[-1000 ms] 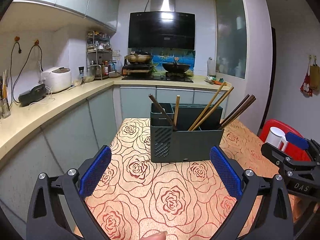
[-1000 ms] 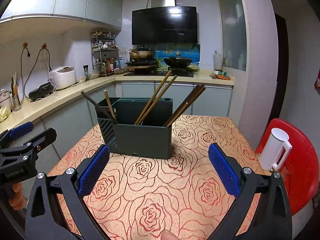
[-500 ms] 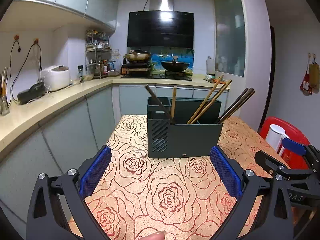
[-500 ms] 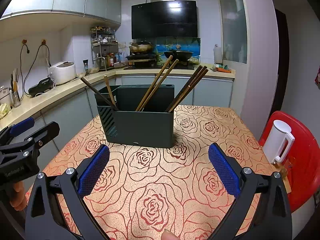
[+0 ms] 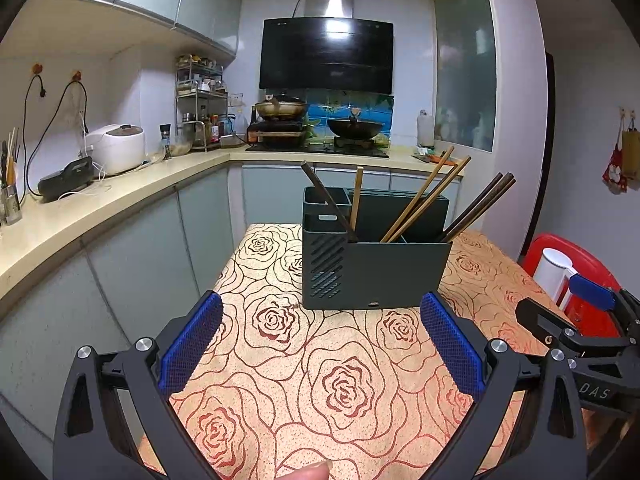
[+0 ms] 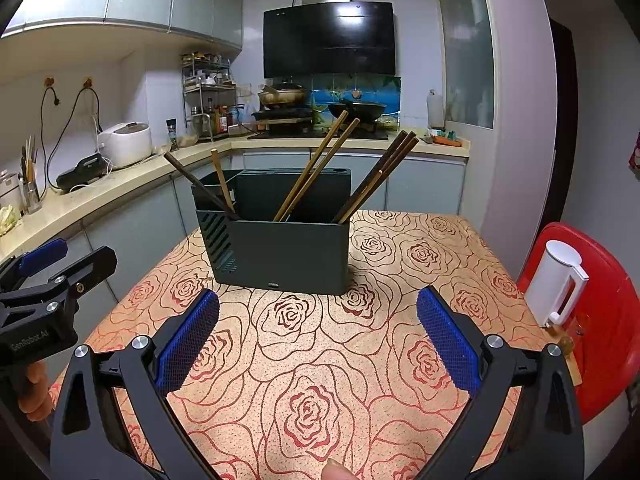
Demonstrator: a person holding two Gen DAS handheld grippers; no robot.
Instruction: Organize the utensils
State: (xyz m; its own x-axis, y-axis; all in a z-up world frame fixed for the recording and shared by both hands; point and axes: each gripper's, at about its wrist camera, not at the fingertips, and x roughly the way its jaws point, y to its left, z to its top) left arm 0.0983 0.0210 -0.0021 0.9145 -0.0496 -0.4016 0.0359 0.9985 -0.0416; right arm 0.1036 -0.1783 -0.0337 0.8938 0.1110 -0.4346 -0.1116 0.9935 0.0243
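A dark green utensil holder (image 5: 376, 268) (image 6: 280, 252) stands upright on the rose-patterned table (image 5: 280, 380). Light wooden chopsticks (image 5: 424, 196) (image 6: 316, 168) lean in its middle compartment. Dark chopsticks (image 5: 478, 208) (image 6: 378, 176) lean at its right end. One dark stick and one light stick (image 5: 355, 200) stand in its left compartment. My left gripper (image 5: 320, 344) is open and empty, short of the holder. My right gripper (image 6: 318, 340) is open and empty, also short of the holder. It also shows at the right edge of the left wrist view (image 5: 576, 332).
A red chair (image 6: 608, 320) with a white jug (image 6: 556, 280) on it stands right of the table. A kitchen counter (image 5: 100, 208) with a rice cooker (image 5: 116, 148) runs along the left. A stove with pans (image 5: 316, 128) is at the back.
Both grippers have sunk a little and drawn nearer the holder, so it sits higher in both views. Both stay open and empty.
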